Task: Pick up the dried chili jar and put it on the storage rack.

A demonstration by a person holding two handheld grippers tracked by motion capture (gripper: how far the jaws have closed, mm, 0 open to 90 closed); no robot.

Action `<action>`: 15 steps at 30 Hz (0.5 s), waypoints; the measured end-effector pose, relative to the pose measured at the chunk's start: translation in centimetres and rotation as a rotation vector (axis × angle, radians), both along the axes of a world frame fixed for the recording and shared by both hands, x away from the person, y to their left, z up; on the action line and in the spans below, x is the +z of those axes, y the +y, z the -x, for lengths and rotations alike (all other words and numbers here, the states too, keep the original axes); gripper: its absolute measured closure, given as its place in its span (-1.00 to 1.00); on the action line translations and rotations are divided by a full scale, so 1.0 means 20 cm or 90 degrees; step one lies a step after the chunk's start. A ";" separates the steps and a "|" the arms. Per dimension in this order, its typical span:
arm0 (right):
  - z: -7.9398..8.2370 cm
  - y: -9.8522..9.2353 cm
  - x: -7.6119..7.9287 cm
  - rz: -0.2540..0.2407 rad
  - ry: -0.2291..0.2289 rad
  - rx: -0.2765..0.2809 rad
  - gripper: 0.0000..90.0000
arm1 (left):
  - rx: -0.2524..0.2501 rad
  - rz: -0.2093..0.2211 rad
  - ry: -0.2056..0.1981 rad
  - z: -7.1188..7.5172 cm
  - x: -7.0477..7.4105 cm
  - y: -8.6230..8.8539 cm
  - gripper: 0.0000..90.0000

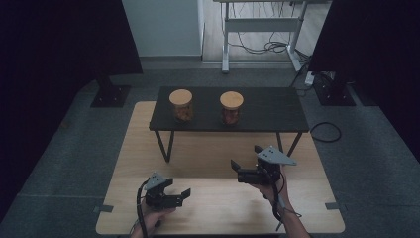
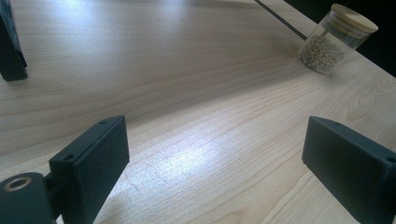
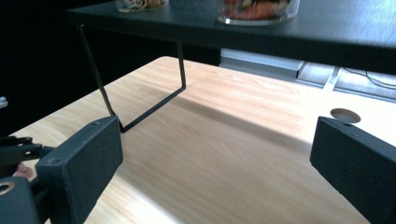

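Probably two glass jars, one (image 1: 181,104) at eleven o'clock and one (image 1: 231,106) at twelve on the black shelf (image 1: 277,111), are best taken around their rigid, slippery, breakable walls, while left gripper (image 1: 174,198) and right gripper (image 1: 246,161) are held apart, empty.

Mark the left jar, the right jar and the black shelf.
left jar (image 1: 181,105), high view, wooden lid and glass side
right jar (image 1: 231,106), high view, glass body below lid
black shelf (image 1: 272,110), high view, bare top
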State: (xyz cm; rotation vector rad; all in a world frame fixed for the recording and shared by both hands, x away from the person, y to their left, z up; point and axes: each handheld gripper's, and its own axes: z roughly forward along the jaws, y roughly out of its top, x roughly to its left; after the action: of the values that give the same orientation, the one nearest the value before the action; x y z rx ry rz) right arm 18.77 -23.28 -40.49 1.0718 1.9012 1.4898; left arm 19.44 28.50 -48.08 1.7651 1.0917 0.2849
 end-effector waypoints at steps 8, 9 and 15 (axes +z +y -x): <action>0.06 -0.03 -0.09 -0.020 0.003 0.001 -0.96 | 0.001 -0.001 0.001 0.00 0.00 0.00 -0.85; 0.06 -0.03 -0.09 -0.022 0.004 0.001 -0.96 | 0.001 -0.001 0.001 0.00 0.00 0.00 -0.85; 0.09 -0.04 -0.13 -0.012 0.015 -0.007 -0.96 | 0.000 -0.002 -0.001 0.00 0.00 0.00 -0.85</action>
State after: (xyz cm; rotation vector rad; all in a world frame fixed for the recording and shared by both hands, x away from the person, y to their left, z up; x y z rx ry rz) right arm 16.90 -24.05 -43.06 1.1116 1.8977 1.4970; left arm 19.40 28.49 -48.05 1.7665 1.0906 0.2880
